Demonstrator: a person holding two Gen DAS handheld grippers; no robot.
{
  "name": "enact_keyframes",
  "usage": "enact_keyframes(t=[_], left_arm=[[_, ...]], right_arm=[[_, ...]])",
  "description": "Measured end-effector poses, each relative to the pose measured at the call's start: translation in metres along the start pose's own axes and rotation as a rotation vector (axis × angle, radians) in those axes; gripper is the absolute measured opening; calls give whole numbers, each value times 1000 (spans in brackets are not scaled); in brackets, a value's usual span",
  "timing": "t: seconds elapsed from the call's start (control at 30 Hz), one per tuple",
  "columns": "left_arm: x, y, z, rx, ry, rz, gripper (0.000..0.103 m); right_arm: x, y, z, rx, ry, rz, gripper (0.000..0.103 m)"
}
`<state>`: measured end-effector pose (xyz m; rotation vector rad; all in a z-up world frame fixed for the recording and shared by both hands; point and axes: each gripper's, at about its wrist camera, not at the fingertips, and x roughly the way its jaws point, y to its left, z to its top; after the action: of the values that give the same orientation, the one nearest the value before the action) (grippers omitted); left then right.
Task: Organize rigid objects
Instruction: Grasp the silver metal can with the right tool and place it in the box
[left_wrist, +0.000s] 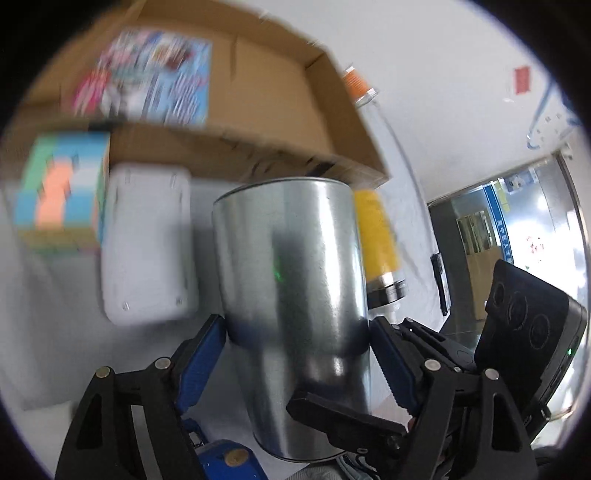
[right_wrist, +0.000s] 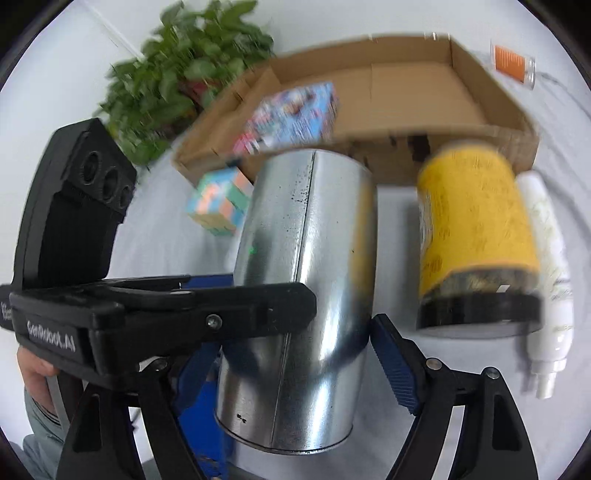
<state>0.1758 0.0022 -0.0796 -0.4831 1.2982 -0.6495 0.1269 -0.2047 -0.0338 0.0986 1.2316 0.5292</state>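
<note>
A shiny metal tin (left_wrist: 295, 295) is held up above the white table, and both grippers clamp it at once. My left gripper (left_wrist: 297, 332) is shut on its lower body, blue pads against both sides. My right gripper (right_wrist: 295, 332) is shut on the same tin (right_wrist: 303, 295), with the left gripper's black finger (right_wrist: 207, 306) crossing in front. Behind stands an open cardboard box (left_wrist: 258, 122) holding a colourful flat packet (left_wrist: 155, 77); the box also shows in the right wrist view (right_wrist: 406, 96).
A pastel block cube (left_wrist: 62, 195) and a white flat case (left_wrist: 147, 243) lie in front of the box. A yellow jar (right_wrist: 476, 236) with a black lid and a white spray bottle (right_wrist: 550, 280) lie to the right. An orange-labelled jar (right_wrist: 513, 62) and a plant (right_wrist: 177, 74) stand further back.
</note>
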Motion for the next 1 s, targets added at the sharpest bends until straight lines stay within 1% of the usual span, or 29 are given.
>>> enact_keyframes(t=[0.07, 0.1, 0.17, 0.2, 0.27, 0.3, 0.33, 0.4, 0.5, 0.57, 0.6, 0.67, 0.77, 0.87, 0.9, 0.97, 1.0], left_arm=[[-24, -21, 0, 79, -63, 26, 78], [-40, -35, 4, 121, -109, 32, 78], [-70, -62, 21, 194, -193, 43, 78], [-84, -75, 31, 231, -236, 53, 78], [-106, -96, 56, 298, -293, 82, 78], [-114, -104, 74, 318, -308, 96, 78], [-114, -109, 87, 315, -311, 102, 78], [-112, -111, 122, 302, -298, 109, 78], [-95, -100, 159, 290, -259, 110, 78], [-78, -86, 180, 254, -218, 100, 78], [-66, -75, 189, 229, -193, 93, 78], [-40, -50, 200, 172, -135, 81, 77], [2, -11, 204, 90, -37, 87, 76], [32, 18, 201, 15, 25, 122, 77], [32, 20, 199, 10, 6, 107, 77], [32, 18, 195, 24, 8, 124, 77], [31, 17, 194, 23, 7, 130, 75]], right_arm=[[-25, 10, 15, -21, -76, 10, 80], [-43, 16, 30, -43, -133, 15, 80], [-65, 24, 56, -76, -203, 22, 80], [-74, 26, 75, -96, -235, 28, 80], [-81, 25, 112, -113, -271, 41, 80], [-81, 22, 126, -107, -273, 48, 80], [-79, 18, 141, -98, -270, 53, 80], [-67, 6, 170, -80, -243, 58, 80], [-40, -17, 193, -36, -190, 64, 80], [-18, -30, 200, -5, -148, 58, 80], [5, -36, 204, 16, -110, 51, 80], [34, -49, 203, 49, -50, 47, 79], [84, -66, 195, 88, 60, 15, 78], [97, -69, 193, 106, 68, 15, 81], [98, -68, 194, 106, 77, 15, 81], [100, -67, 196, 102, 89, 8, 81], [99, -66, 196, 107, 94, 2, 81]])
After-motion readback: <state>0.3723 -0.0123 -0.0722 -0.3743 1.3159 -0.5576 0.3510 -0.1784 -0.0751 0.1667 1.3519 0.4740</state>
